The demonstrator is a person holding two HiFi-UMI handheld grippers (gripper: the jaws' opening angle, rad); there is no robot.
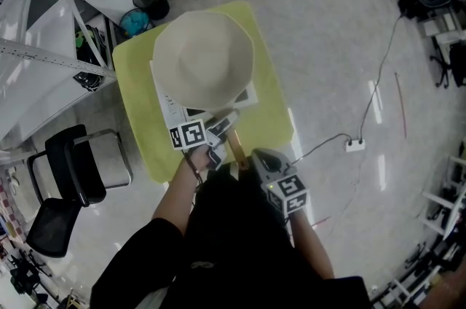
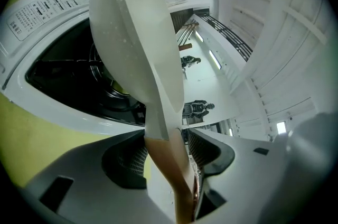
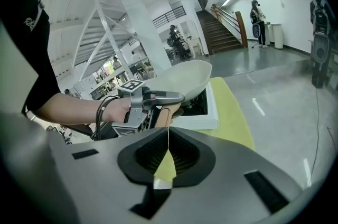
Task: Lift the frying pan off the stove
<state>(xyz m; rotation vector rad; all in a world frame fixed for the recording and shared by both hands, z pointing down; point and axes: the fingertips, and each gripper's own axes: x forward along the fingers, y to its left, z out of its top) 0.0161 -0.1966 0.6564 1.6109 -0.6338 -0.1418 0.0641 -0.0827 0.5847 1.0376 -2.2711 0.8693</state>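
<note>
Left tool point(image 2: 166, 136) open around the handle point(image 2: 168, 167) of the frying pan point(image 1: 202, 60)
Nearest, the right tool point(image 3: 168, 130) is closed on nothing, near the wooden handle's end. Ahead, the left tool's jaws stand wide, one on each side of that handle. Beyond, the cream pan sits tilted over the white stove point(image 2: 53, 106) on the yellow tabletop point(image 1: 138, 103); whether it touches the stove is unclear
</note>
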